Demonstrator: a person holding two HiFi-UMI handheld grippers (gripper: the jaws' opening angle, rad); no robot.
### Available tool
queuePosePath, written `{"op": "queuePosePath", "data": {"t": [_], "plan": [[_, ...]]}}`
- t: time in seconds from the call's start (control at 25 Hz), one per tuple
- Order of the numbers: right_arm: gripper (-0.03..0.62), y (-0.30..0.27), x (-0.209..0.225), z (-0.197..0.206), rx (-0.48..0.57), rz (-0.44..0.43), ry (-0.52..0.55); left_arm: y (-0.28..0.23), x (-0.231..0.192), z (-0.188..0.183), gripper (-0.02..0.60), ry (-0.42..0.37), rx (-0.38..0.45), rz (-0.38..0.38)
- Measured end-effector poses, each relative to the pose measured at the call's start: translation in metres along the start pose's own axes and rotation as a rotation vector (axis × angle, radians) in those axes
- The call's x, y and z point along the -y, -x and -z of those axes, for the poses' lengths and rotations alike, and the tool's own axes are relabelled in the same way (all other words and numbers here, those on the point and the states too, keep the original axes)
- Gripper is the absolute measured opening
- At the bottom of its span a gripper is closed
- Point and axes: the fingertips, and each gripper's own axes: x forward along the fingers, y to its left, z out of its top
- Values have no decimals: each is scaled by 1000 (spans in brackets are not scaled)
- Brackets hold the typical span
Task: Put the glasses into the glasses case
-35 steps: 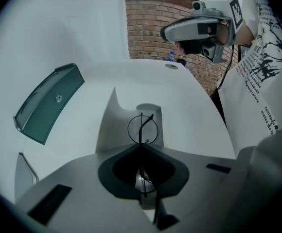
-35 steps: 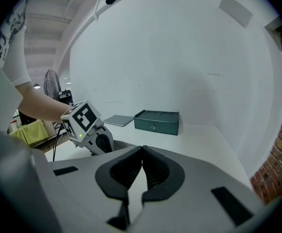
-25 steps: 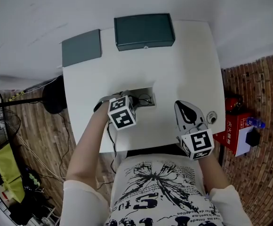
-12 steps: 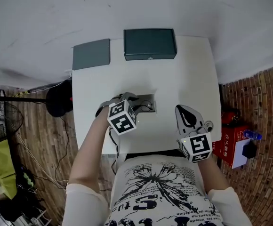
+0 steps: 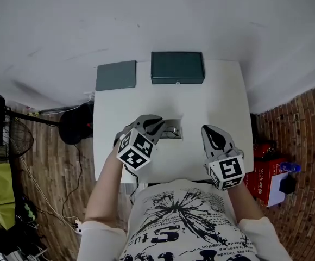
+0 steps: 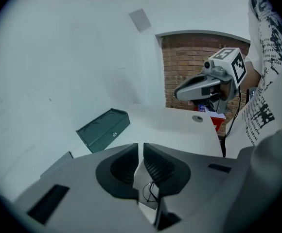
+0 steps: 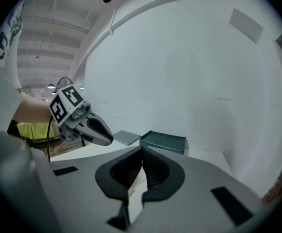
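Glasses [image 5: 171,132] lie on the desk [image 5: 217,99] well short of the glasses case [image 5: 177,68], not inside it. Left gripper [image 6: 140,147] hangs over them, jaws a bare slit apart, clamping nothing; right gripper [image 7: 142,152], likewise clear of the case, has jaws together and empty. Judged: placing into the case is left

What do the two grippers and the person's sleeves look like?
The left gripper and right gripper are grey shells with ribbed black pads and a white cube of black square markers. A black cable leaves the left one. The sleeves and black-printed shirt are white.
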Motion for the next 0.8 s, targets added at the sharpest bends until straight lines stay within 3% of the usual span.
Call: {"op": "queuePosePath", "data": {"t": [0.44, 0.64, 0.8], "plan": [[15, 0, -10, -34, 79, -30, 29, 88, -18, -43, 14, 119, 273, -226], [14, 0, -14, -50, 129, -33, 14, 129, -38, -38, 14, 203, 399, -398], [14, 2, -22, -58, 154, -50, 6, 144, -43, -27, 14, 256, 438, -425]]}}
